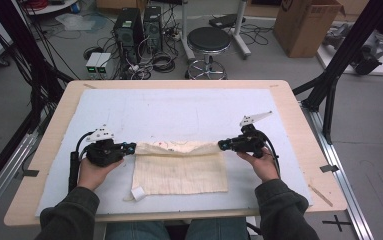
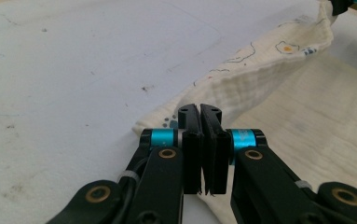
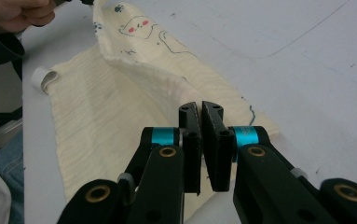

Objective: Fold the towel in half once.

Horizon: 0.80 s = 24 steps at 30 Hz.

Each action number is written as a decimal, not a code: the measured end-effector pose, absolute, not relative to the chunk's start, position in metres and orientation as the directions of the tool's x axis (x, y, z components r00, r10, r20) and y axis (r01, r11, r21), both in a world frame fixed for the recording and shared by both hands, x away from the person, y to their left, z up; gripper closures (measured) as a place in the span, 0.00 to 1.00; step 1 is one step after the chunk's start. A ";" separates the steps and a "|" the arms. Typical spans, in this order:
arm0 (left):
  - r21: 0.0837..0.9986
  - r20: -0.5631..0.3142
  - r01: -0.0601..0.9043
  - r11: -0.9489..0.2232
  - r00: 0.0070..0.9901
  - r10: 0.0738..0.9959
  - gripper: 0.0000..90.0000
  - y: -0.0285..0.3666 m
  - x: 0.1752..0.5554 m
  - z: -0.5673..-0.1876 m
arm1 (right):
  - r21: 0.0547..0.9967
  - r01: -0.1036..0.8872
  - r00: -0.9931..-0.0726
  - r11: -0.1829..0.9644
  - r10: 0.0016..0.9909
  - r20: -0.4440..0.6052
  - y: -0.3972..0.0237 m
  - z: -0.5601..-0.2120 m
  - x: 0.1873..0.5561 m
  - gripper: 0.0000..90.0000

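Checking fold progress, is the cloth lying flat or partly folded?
Partly folded: the cloth's far edge is lifted, pinched at both corners by the left gripper and right gripper.

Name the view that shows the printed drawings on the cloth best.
The right gripper view: the lifted fold of the cloth faces it, showing an animal face with pink cheeks and blue outlines. The left gripper view catches part of the print edge-on. In the high view it is tiny specks.

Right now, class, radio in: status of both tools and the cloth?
Left tool shut on cloth corner. Right tool shut on opposite corner. Far edge lifted, folding. Nothing in the way.
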<state>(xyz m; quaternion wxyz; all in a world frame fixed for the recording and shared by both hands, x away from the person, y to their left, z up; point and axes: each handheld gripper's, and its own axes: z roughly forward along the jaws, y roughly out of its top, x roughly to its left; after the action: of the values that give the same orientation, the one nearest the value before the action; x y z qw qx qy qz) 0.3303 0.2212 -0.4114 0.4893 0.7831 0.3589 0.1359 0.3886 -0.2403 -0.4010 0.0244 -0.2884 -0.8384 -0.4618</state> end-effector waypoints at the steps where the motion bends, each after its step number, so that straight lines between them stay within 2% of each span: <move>1: 0.866 -0.140 0.427 -0.261 0.707 0.693 0.97 0.222 0.328 -0.412 | 0.759 0.508 -0.831 0.407 0.462 0.309 -0.241 -0.401 0.387 0.96; 11: 0.867 -0.094 0.386 -0.316 0.748 0.657 0.96 0.217 0.307 -0.405 | 0.762 0.488 -0.847 0.426 0.443 0.295 -0.242 -0.402 0.371 0.96; 24: 0.855 -0.107 0.391 -0.342 0.777 0.621 0.96 0.222 0.280 -0.419 | 0.764 0.471 -0.860 0.441 0.424 0.285 -0.247 -0.407 0.347 0.96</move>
<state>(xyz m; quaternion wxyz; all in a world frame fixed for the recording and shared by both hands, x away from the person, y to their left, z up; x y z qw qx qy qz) 0.2796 0.2220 -0.4192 0.4812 0.8104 0.3120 0.1195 0.3466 -0.2465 -0.4069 0.0255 -0.2638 -0.8484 -0.4582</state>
